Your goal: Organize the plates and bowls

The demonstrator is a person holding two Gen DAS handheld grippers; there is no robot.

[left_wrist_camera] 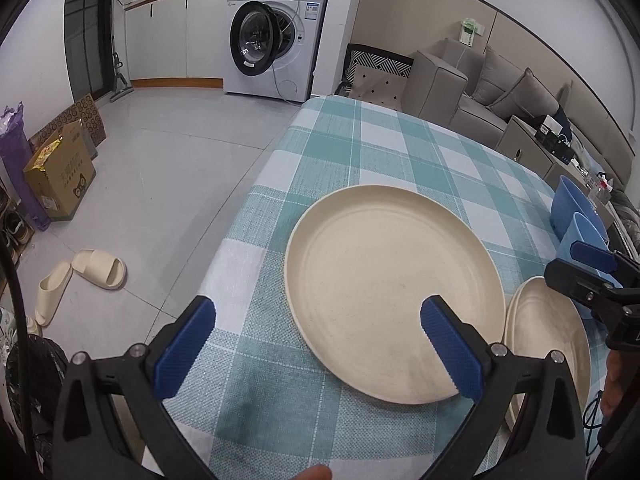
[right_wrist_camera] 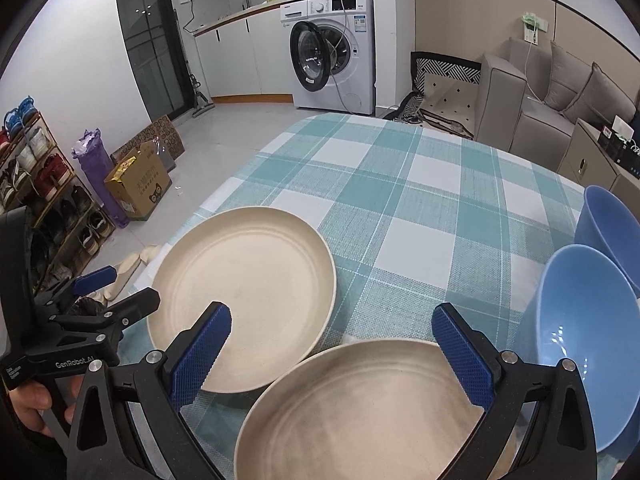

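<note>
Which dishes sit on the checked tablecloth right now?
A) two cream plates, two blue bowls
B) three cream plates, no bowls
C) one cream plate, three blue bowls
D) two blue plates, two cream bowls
A: the right wrist view shows one cream plate on the left, a second cream plate just below the right gripper, and two blue bowls at the right edge of the tablecloth.

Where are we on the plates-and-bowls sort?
Early. Done: nothing clearly stacked, though the near plate may already be two; its rim looks doubled from the left wrist. In hand: nothing; left gripper and right gripper are open, empty. Left: far plate lies separate, two blue bowls sit unnested.
</note>
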